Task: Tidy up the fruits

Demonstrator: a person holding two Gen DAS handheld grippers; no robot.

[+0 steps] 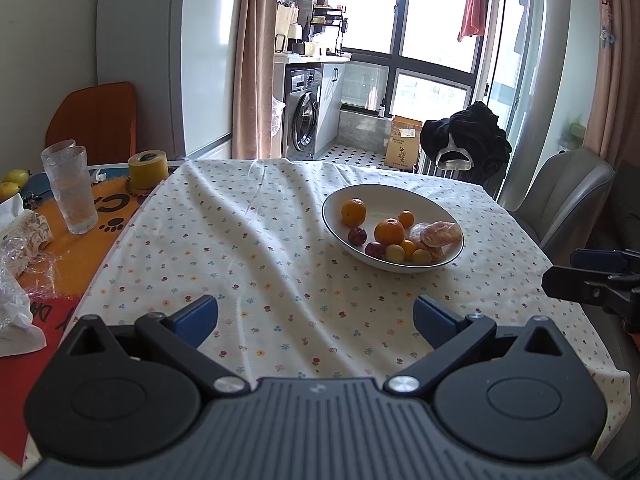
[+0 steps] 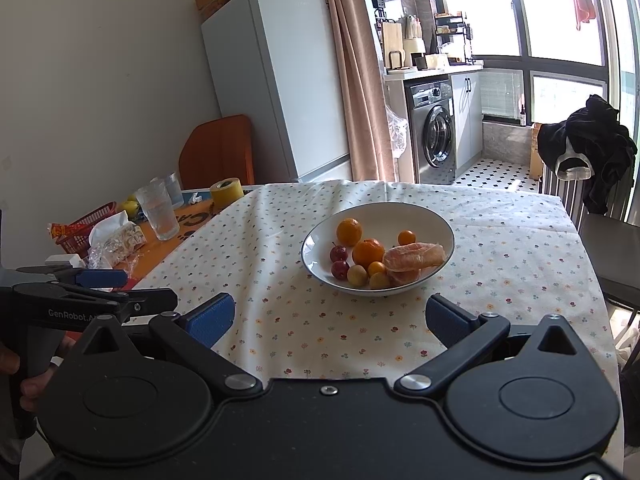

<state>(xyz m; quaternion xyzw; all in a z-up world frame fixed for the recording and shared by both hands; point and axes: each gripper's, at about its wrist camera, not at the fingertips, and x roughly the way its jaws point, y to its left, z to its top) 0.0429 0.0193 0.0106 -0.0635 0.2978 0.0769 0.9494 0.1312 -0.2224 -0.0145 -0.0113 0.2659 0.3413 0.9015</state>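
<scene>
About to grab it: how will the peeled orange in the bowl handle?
The peeled orange looks soft and segmented, so it may squash or split under firm pads. It leans on small fruits at the bowl's near side, so lifting it could set those rolling.

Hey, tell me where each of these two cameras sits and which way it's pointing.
Left wrist: on the left claw, open, low over the tablecloth, facing the fruit bowl ahead-right; right claw's tips at the right edge.
Right wrist: on the right claw, open, facing the same bowl ahead; left claw and a hand at the left edge.
Shared: bowl, tablecloth, glass, tape roll.
</scene>
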